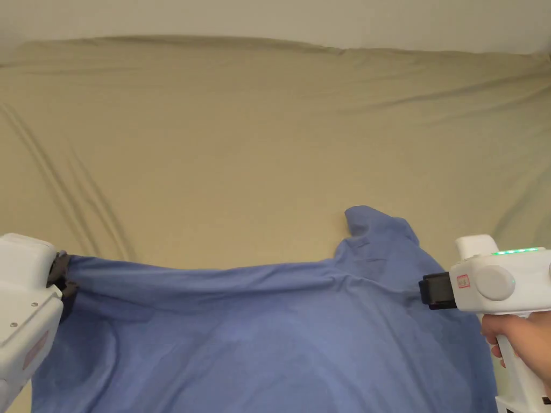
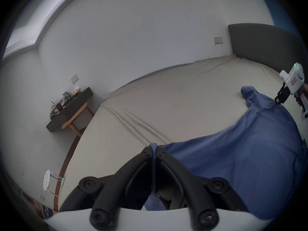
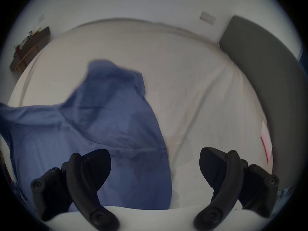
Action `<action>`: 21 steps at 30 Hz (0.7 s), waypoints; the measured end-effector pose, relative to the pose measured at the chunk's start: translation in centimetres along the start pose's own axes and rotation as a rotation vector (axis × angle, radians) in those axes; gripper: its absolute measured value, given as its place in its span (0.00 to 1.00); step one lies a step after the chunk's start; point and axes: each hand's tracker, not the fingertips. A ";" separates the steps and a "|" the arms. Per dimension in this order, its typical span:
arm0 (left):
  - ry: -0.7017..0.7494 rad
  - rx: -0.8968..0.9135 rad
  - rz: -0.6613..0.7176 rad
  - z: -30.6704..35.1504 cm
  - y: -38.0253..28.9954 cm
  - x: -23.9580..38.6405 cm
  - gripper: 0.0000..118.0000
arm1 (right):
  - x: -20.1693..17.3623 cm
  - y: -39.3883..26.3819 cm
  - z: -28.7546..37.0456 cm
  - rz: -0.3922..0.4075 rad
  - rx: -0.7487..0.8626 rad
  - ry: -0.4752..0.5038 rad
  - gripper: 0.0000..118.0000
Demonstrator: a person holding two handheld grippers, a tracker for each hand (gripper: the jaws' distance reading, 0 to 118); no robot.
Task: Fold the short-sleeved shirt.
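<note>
A blue short-sleeved shirt (image 1: 258, 328) is spread over the near part of a beige bed sheet (image 1: 242, 145). Its left edge is lifted and pulled taut by my left gripper (image 1: 63, 279), which is shut on a pinch of the blue cloth (image 2: 154, 148). One sleeve (image 1: 376, 228) lies crumpled at the far right of the shirt. My right gripper (image 1: 430, 290) hovers over the shirt's right side; in the right gripper view it (image 3: 155, 166) stands wide open above the shirt's right edge (image 3: 116, 134) with nothing between its jaws.
The bed sheet (image 2: 183, 93) stretches far beyond the shirt, with creases at the left. A grey headboard (image 3: 266, 84) bounds the bed on the right. A dark shelf with clutter (image 2: 70, 104), a wooden stool (image 2: 76, 118) and a white stool (image 2: 46, 179) stand beside the bed.
</note>
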 end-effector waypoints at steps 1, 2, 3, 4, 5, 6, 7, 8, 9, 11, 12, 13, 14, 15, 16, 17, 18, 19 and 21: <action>0.005 -0.010 -0.010 -0.5 -0.6 -0.4 0.01 | 0.0 -0.1 -0.8 -0.009 -0.023 -0.019 0.93; 0.007 -0.016 -0.011 -0.5 -1.0 -0.5 0.01 | -0.2 -0.3 -1.2 -0.009 -0.032 -0.039 0.91; 0.008 -0.023 -0.008 -0.3 -1.3 -0.5 0.01 | -0.3 -0.4 -1.7 -0.005 -0.031 -0.032 0.89; 0.004 -0.033 0.000 -0.2 -1.5 -0.6 0.01 | -0.6 -0.7 -1.8 -0.004 -0.035 -0.016 0.89; 0.006 -0.040 0.006 -0.3 -1.9 -0.8 0.01 | -0.7 -0.8 -1.2 -0.024 -0.008 0.046 0.80; 0.009 -0.041 0.004 -0.2 -2.1 -0.8 0.01 | -0.9 -0.8 -0.5 -0.028 0.011 0.056 0.70; 0.014 -0.044 -0.002 0.0 -2.2 -0.8 0.01 | -1.3 -0.6 0.2 -0.006 0.019 0.066 0.52; 0.014 -0.044 -0.003 0.2 -2.2 -0.9 0.01 | -1.9 -0.4 0.9 0.032 0.060 0.047 0.18; 0.013 -0.043 -0.002 0.3 -2.2 -1.0 0.01 | -2.3 -0.5 1.8 0.084 0.104 0.004 0.01; 0.024 -0.034 -0.001 0.9 -1.7 -1.4 0.01 | -2.3 0.0 3.9 0.111 0.165 -0.023 0.01; 0.040 -0.014 0.001 1.4 -1.3 -1.8 0.01 | -1.9 0.3 5.6 0.089 0.203 -0.009 0.01; 0.058 0.009 0.006 2.1 -0.8 -2.1 0.01 | -1.4 0.7 7.5 0.064 0.234 0.003 0.01; 0.073 0.024 0.011 2.8 -0.2 -2.6 0.01 | -1.0 1.0 8.9 0.045 0.264 0.011 0.01; 0.083 0.046 0.021 3.5 0.4 -3.2 0.01 | -0.5 1.3 10.9 0.038 0.294 0.022 0.01; 0.097 0.075 0.036 4.5 1.2 -3.8 0.01 | 0.0 1.5 13.3 0.041 0.331 0.034 0.01; 0.111 0.101 0.050 5.4 1.8 -4.4 0.01 | 0.4 1.5 15.6 0.042 0.368 0.042 0.01; 0.125 0.128 0.059 6.4 2.6 -5.1 0.01 | 0.7 1.6 17.6 0.042 0.411 0.045 0.01; 0.146 0.160 0.068 7.5 3.4 -5.8 0.01 | 1.1 1.4 20.0 0.049 0.458 0.054 0.01; 0.177 0.214 0.088 10.0 5.0 -6.7 0.01 | 2.0 1.0 24.1 0.045 0.555 0.044 0.01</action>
